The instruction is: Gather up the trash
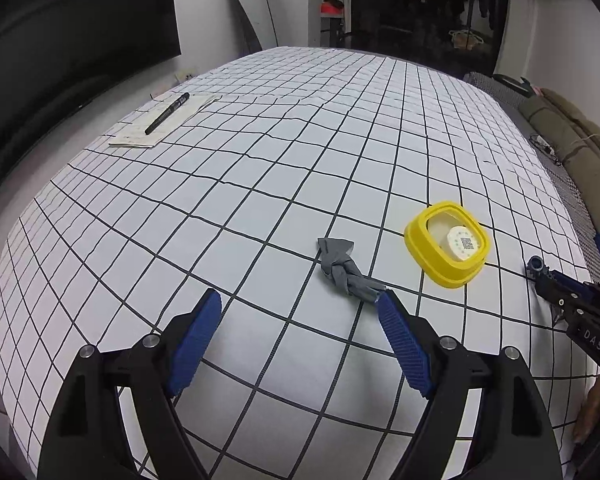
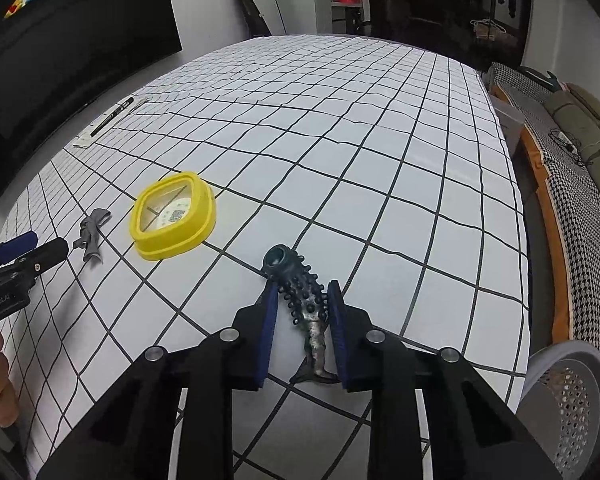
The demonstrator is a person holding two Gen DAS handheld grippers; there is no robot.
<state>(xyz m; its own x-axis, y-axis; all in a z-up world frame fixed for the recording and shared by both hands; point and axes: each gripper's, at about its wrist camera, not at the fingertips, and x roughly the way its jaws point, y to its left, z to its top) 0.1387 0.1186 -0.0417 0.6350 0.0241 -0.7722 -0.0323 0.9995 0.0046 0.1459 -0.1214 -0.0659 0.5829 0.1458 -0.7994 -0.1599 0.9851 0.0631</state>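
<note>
Left wrist view looks across a desk (image 1: 260, 184) covered in a white cloth with a black grid. The left hand-held gripper (image 1: 300, 312) is spread wide, its blue pads apart over bare cloth; the tip of its right finger (image 1: 400, 332) touches or just overlaps the near end of a crumpled grey scrap (image 1: 346, 270) lying on the desk. Just right of the scrap sits a yellow square container (image 1: 446, 244) with a small round white tag inside. At the far left edge, a black pen (image 1: 167, 113) rests on a paper sheet (image 1: 156, 126).

Right wrist view shows the right hand-held gripper (image 2: 302, 296) nearly closed around a dark, knobbly rubber piece (image 2: 300, 292), which lies on the desk between its blue pads and pokes out past the fingertips. A grey mesh bin (image 2: 572, 396) stands at the lower right, off the desk edge.
</note>
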